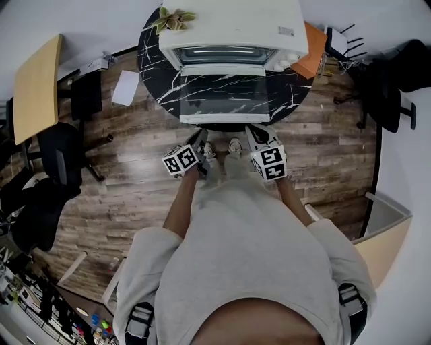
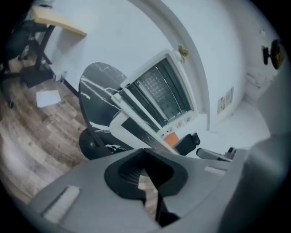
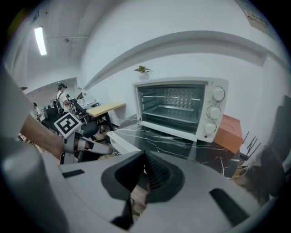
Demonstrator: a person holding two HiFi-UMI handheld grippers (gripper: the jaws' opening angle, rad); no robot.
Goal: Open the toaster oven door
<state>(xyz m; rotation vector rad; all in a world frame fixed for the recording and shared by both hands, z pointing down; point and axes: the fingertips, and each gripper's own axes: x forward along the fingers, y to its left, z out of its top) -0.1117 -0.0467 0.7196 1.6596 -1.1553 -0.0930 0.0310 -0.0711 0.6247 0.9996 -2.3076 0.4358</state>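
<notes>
Head view puts the white toaster oven point(image 1: 232, 34) on the black marble table point(image 1: 151, 60), ahead of and above both grippers, with its glass door point(image 1: 225, 98) already swung down flat, so its handle edge reaches out toward us near the table's front rim. We judge the opening done. Left gripper view shows the left gripper point(image 2: 144, 154) with its jaws pressed together on nothing, rolled to one side, the oven well ahead of its tips. Right gripper view shows the right gripper point(image 3: 145, 154) likewise closed and empty, pointing at the oven's open cavity, with the left gripper just off to its left. Neither tool touches the door. What we worry about from here is the door itself. It juts toward both closed tips, so a careless push forward could strike its handle edge and knock it back up, undoing the work. Weight resting on the lowered door could tip the oven forward or slide it on the smooth marble. A small potted plant point(image 1: 174, 20) on the oven's top could topple if the oven jolts.
</notes>
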